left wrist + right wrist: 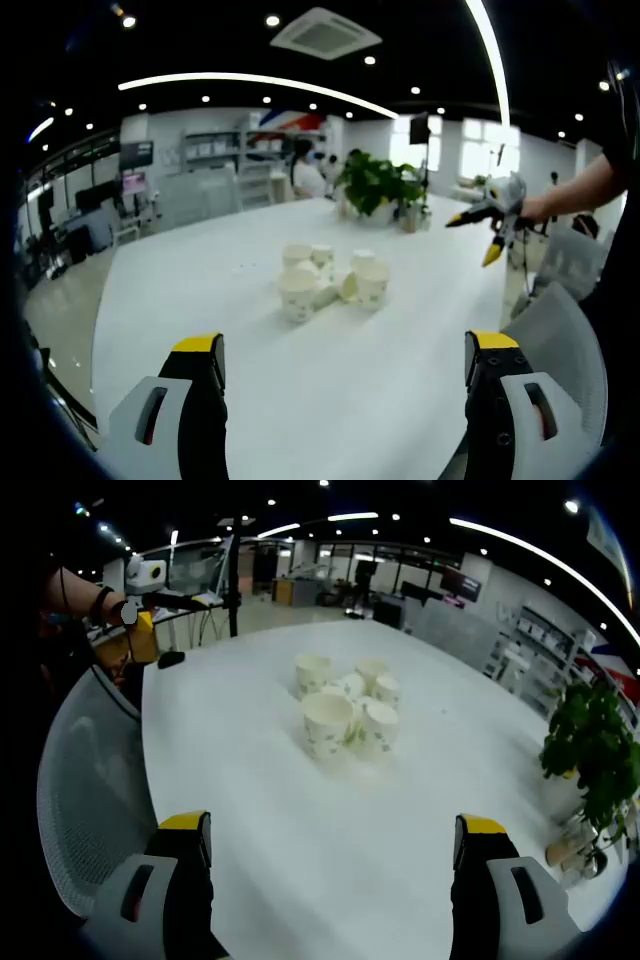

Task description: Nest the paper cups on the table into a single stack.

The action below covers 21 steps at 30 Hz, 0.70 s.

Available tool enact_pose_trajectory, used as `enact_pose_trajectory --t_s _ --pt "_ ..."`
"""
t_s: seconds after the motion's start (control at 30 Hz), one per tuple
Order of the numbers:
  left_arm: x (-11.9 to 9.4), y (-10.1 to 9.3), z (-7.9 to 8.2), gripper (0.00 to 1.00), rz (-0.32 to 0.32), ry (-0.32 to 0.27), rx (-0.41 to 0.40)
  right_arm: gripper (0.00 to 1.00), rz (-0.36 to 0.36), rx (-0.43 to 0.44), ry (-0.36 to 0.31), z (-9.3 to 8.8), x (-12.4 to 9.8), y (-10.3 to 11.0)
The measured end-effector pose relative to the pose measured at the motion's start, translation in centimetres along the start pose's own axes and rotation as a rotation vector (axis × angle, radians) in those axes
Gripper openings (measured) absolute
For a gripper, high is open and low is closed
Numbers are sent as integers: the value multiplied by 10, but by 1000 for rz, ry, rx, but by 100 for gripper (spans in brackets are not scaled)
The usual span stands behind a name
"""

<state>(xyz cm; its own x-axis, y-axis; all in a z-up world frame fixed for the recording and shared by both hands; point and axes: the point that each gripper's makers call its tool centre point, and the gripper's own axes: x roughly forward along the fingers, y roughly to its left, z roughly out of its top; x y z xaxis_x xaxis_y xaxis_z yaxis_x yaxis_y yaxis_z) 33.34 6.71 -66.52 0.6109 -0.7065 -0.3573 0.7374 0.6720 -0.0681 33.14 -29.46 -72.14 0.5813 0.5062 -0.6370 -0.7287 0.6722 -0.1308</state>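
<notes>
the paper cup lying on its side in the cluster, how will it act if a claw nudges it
The tipped cup probably rolls in a curve, being tapered and on a smooth white table. It looks thin and empty, so likely light and easily crushed. It touches upright cups, which may shift.

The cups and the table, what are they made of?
The cups look like paper: thin, matt, cream walls with small green prints and rolled rims. The table looks like a smooth white laminate or painted board with a soft sheen; its core can't be told.
</notes>
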Motion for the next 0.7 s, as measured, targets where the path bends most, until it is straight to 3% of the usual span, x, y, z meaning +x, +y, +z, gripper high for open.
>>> enact_pose_trajectory --t_s 0.7 --pt "0 1 2 100 -1 -5 2 100 -9 5 6 -2 -2 -1"
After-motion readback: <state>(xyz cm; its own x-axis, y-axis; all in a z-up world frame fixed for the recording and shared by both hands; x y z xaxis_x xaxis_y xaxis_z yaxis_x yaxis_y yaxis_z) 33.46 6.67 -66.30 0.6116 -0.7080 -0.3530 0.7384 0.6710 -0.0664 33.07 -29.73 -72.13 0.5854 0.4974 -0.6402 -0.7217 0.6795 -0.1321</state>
